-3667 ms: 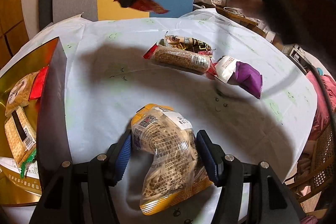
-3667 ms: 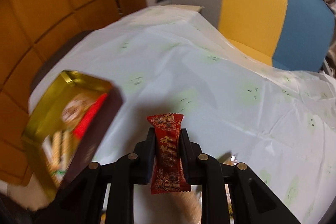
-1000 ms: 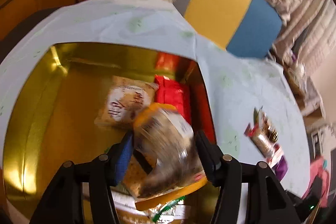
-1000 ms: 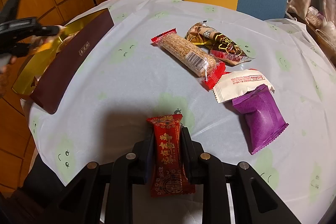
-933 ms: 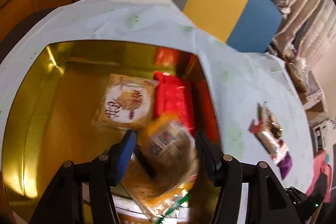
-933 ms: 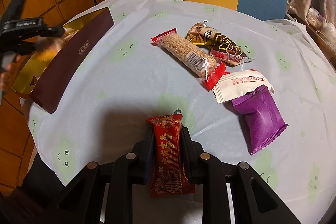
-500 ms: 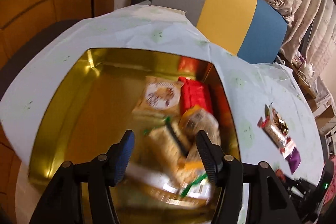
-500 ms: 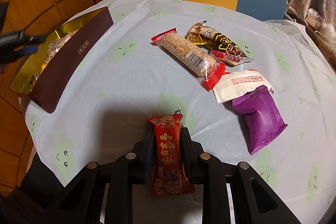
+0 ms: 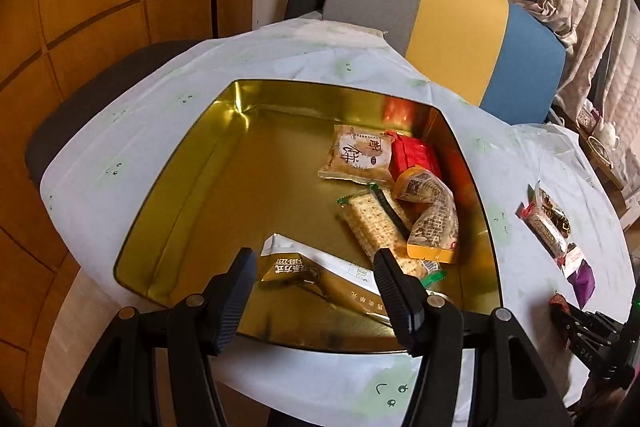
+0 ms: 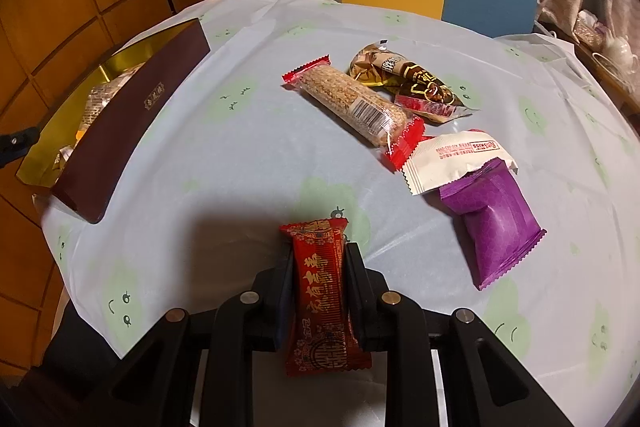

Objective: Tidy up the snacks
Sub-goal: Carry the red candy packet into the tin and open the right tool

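Your left gripper (image 9: 314,291) hangs spread and empty over the gold tin (image 9: 180,195), where 6 snacks lie. Your right gripper (image 10: 319,275) pinches a red snack packet (image 10: 322,301) above the desk (image 10: 248,155); carry it to the tin next.

Dim warm light, fisheye-bent edges, perhaps slight blur.

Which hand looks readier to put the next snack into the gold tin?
The right gripper: it is shut on a red packet. The left gripper hangs open and empty above the tin.
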A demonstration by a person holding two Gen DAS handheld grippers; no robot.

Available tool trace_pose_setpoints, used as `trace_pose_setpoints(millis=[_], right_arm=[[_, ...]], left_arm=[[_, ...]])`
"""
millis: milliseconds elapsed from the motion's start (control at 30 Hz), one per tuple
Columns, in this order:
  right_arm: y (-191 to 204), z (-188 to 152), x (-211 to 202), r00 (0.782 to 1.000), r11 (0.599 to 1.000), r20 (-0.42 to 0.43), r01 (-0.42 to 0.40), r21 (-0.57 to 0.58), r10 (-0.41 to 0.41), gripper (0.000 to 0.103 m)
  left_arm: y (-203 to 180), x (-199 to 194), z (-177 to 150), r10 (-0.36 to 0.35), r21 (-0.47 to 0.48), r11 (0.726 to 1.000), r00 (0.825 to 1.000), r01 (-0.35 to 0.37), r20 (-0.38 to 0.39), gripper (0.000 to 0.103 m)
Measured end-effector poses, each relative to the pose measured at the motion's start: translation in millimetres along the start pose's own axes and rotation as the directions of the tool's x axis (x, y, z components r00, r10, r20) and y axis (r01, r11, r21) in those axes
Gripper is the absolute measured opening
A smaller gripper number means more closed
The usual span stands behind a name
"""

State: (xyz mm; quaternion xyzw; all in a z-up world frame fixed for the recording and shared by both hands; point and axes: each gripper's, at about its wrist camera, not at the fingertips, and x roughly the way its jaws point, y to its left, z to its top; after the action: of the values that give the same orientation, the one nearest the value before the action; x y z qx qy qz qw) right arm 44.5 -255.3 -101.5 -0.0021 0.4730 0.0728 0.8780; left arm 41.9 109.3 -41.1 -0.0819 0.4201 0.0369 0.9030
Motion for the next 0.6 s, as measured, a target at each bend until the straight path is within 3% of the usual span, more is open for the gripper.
trace_pose_setpoints(millis=[600], right_arm=[[6,1,2,0.999,0.999,0.000,0.040,0.033,-0.040,0.024]], left_arm=[[-5,-22,-7,0.032,0.056,0.998,0.998,-0.035,0.055,0.062]])
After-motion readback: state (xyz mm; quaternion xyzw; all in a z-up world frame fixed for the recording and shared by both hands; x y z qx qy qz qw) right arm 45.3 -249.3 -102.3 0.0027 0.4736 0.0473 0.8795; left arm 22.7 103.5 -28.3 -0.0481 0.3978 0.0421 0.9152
